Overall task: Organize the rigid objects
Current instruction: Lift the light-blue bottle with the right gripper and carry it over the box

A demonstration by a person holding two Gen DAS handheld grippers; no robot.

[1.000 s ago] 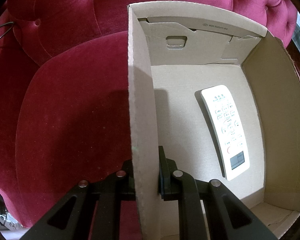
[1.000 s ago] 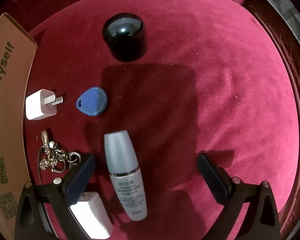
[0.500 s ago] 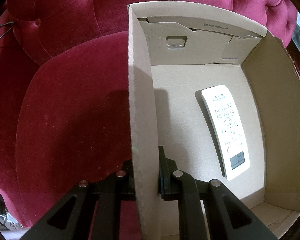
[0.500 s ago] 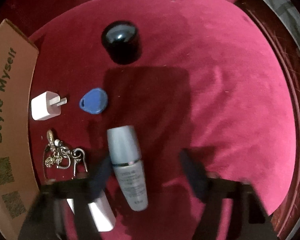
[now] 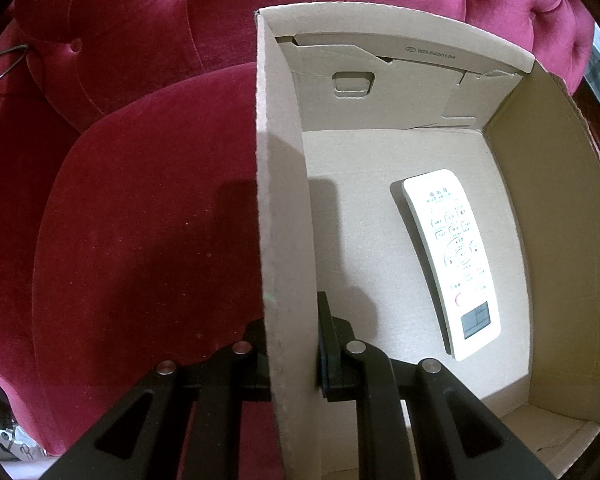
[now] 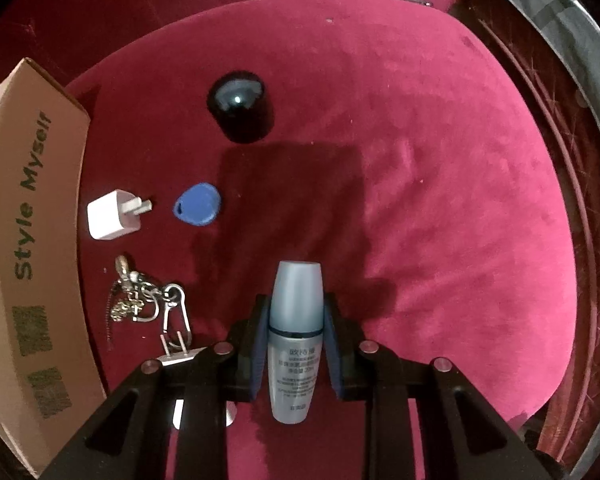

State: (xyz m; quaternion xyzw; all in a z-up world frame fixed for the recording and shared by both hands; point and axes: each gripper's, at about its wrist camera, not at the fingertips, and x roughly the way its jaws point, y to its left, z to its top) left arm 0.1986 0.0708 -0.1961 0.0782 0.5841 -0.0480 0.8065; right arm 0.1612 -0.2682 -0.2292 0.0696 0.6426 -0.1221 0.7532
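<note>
My left gripper [image 5: 290, 326] is shut on the left wall [image 5: 284, 200] of an open cardboard box, one finger outside and one inside. A white remote control [image 5: 452, 256] lies flat on the box floor. In the right wrist view a grey-blue cosmetic bottle [image 6: 294, 376] sits upright between the pads of my right gripper [image 6: 296, 304]. The jaws are closing and both pads press its sides. The bottle hangs a little above the red velvet seat [image 6: 440, 220]. The same box [image 6: 24, 240] stands at the left edge of that view.
On the seat lie a black round jar [image 6: 240, 110], a white charger plug [image 6: 110, 220], a blue key fob [image 6: 199, 210] and a bunch of keys [image 6: 140, 300]. Another white plug [image 6: 180, 356] is partly hidden under my right gripper's left finger. The chair's wooden rim [image 6: 580, 200] curves along the right.
My right gripper went from wide open around the lying bottle to gripping it, and rose with it; the seat looks farther away. The left gripper and the box have not moved.
</note>
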